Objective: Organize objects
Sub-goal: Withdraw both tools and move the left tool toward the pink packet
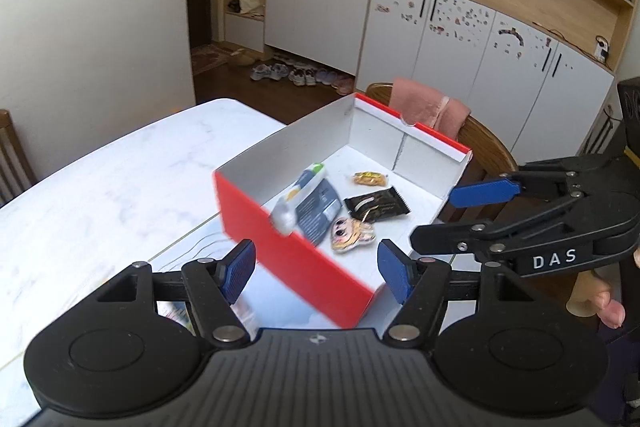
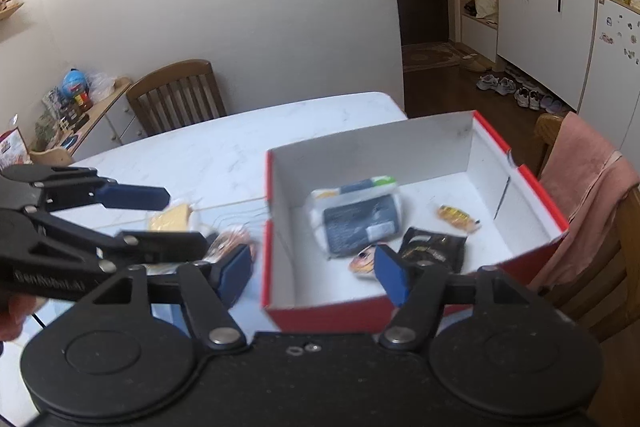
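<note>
Both tools, left tool (image 1: 316, 269) and right tool (image 2: 314, 273), hang spread and empty; red box (image 1: 296, 259) sits just ahead; a careless reach could shove it along the counter (image 1: 120, 179).

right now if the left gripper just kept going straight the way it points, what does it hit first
Most likely the red box. The left gripper is open with nothing between its pads, and the box's near red wall lies straight ahead between the fingers. Depth is unclear, so it might clear the rim and land on the packets inside.

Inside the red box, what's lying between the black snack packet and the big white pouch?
A cartoon-face sticker lies between the black snack packet and the white pouch, seen clearly in the left wrist view.
</note>
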Demonstrator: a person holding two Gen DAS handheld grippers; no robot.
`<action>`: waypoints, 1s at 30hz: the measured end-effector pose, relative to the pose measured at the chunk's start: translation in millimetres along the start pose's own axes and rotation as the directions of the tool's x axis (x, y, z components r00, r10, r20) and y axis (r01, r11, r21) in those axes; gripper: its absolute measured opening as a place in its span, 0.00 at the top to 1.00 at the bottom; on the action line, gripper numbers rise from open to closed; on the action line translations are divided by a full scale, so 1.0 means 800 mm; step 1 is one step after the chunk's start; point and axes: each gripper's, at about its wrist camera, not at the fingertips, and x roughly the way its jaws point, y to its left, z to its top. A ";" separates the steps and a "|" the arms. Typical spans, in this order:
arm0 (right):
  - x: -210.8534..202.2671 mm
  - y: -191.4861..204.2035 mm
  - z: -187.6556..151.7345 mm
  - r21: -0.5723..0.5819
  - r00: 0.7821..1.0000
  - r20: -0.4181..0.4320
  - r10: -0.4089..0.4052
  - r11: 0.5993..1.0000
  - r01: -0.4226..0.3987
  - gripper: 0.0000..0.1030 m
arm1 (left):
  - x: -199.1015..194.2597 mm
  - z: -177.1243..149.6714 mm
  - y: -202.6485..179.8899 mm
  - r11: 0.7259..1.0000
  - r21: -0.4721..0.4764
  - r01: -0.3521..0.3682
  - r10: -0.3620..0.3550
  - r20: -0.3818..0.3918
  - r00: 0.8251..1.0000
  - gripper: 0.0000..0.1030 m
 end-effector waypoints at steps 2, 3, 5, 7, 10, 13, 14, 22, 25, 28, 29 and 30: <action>-0.004 0.012 -0.007 0.000 1.000 0.002 0.004 1.000 -0.004 0.27 | -0.015 -0.014 0.009 1.000 -0.006 -0.018 0.018 0.011 1.000 0.24; -0.005 0.017 -0.011 -0.001 1.000 0.002 0.010 1.000 -0.010 0.27 | -0.023 -0.021 0.013 1.000 -0.009 -0.023 0.023 0.017 1.000 0.21; -0.007 0.029 -0.017 -0.003 1.000 0.002 0.017 1.000 -0.017 0.25 | -0.036 -0.035 0.021 0.999 -0.019 -0.032 0.033 0.021 0.999 0.21; -0.009 0.041 -0.023 -0.008 1.000 0.004 0.021 1.000 -0.021 0.22 | -0.046 -0.049 0.030 0.998 -0.035 -0.044 0.044 0.023 0.999 0.21; -0.011 0.060 -0.031 -0.009 1.000 0.003 0.031 0.999 -0.031 0.18 | -0.064 -0.070 0.043 0.996 -0.068 -0.053 0.055 0.029 0.998 0.21; -0.013 0.080 -0.038 -0.029 0.999 0.007 0.037 0.999 -0.037 0.13 | -0.081 -0.088 0.058 0.994 -0.095 -0.060 0.064 0.036 0.997 0.19; -0.014 0.087 -0.040 -0.037 0.999 0.008 0.041 0.999 -0.040 0.11 | -0.087 -0.094 0.062 0.992 -0.104 -0.065 0.069 0.042 0.997 0.19; -0.012 0.133 -0.058 -0.071 0.998 -0.008 0.060 0.996 -0.060 0.03 | -0.121 -0.139 0.101 0.980 -0.173 -0.095 0.108 0.066 0.992 0.02; -0.008 0.149 -0.063 -0.077 0.998 -0.014 0.058 0.995 -0.059 0.02 | -0.123 -0.155 0.107 0.979 -0.168 -0.112 0.125 0.068 0.990 0.01; -0.001 0.161 -0.068 -0.081 0.998 -0.021 0.054 0.995 -0.056 0.02 | -0.121 -0.174 0.111 0.979 -0.161 -0.124 0.137 0.073 0.988 0.01; 0.002 0.165 -0.070 -0.083 0.998 -0.021 0.054 0.995 -0.056 0.02 | -0.121 -0.181 0.114 0.979 -0.159 -0.130 0.143 0.073 0.987 0.01; 0.005 0.168 -0.072 -0.085 0.998 -0.025 0.052 0.995 -0.054 0.02 | -0.120 -0.188 0.116 0.978 -0.155 -0.138 0.151 0.071 0.986 0.01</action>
